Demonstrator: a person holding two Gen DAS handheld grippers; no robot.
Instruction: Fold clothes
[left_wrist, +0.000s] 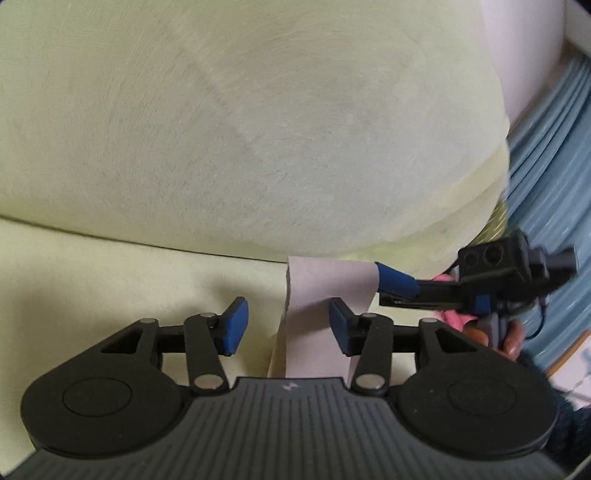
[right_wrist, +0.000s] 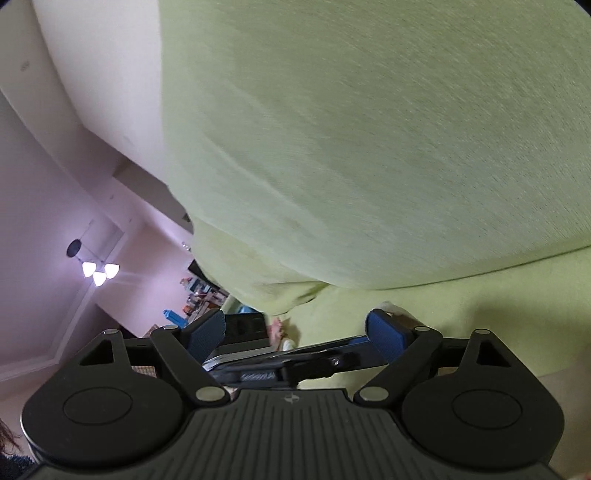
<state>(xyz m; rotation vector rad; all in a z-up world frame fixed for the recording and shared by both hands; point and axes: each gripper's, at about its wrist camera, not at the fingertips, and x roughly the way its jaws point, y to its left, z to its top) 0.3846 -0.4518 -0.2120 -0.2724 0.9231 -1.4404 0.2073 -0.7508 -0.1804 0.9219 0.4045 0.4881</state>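
Observation:
A pale pinkish-grey cloth stands in a fold on the yellow-green sofa seat, in the left wrist view. My left gripper is open. Its right pad is in front of the cloth and its left pad is clear of it. My right gripper reaches in from the right, with a blue fingertip at the cloth's upper right edge and a hand behind it. In the right wrist view my right gripper is wide open, and the left gripper's black body lies across the gap.
The sofa backrest fills most of both views, close ahead. Something pink sits beside the right gripper. A blue ribbed surface lies to the right. A room with a ceiling lamp and a cluttered shelf shows at the left.

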